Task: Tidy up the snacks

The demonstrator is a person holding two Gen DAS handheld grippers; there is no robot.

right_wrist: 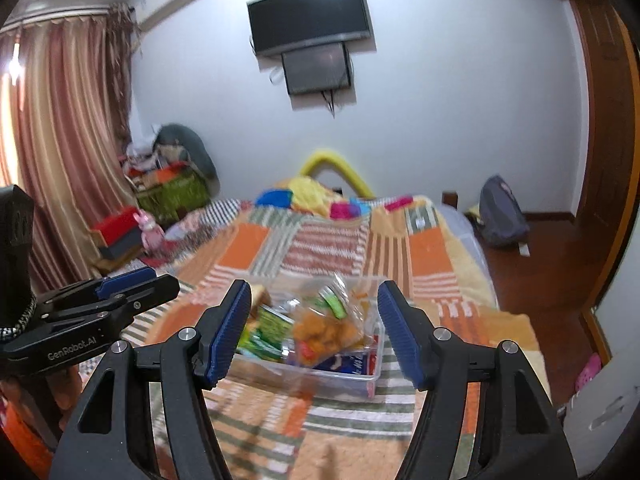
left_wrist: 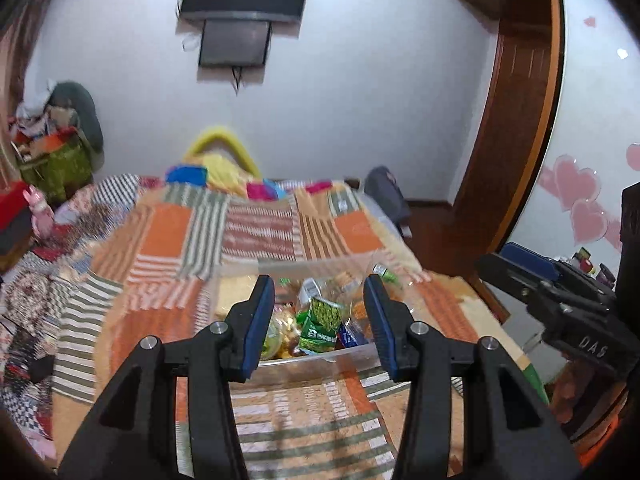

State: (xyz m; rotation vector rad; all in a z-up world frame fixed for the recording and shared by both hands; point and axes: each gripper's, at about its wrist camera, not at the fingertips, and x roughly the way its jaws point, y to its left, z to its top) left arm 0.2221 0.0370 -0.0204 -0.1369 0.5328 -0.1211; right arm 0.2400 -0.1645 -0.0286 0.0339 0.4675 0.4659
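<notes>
The bed [right_wrist: 432, 248] filled most of both views, spread with a patchwork quilt [left_wrist: 168, 240] of orange, striped and checked squares. On the far wall hung a dark TV [right_wrist: 310, 16] with a smaller screen just below it. Pink curtains [right_wrist: 60, 128] covered the left side of the room, and a heap of clothes and bags [right_wrist: 172, 176] sat in the far left corner. A wooden wardrobe [left_wrist: 516, 120] stood on the right, and a grey backpack [right_wrist: 502, 212] lay on the floor beside the bed. A yellow cushion [left_wrist: 224, 156] rested at the far end of the bed.

A clear plastic bin [right_wrist: 360, 380] sat on the quilt near the middle of the bed, and the snacks [right_wrist: 328, 332] lay piled inside it: green packets, an orange bag of fried pieces, a blue-and-white pack against the near wall. Blur made the labels unreadable, so the kinds could only be guessed.

The left tongs [left_wrist: 320, 320] hung above the near side of the bin, jaws apart with nothing between the pads. The right tongs [right_wrist: 314, 328] hung just right of them over the same bin, jaws wider apart and likewise holding nothing. Each showed at the edge of the other's view.
</notes>
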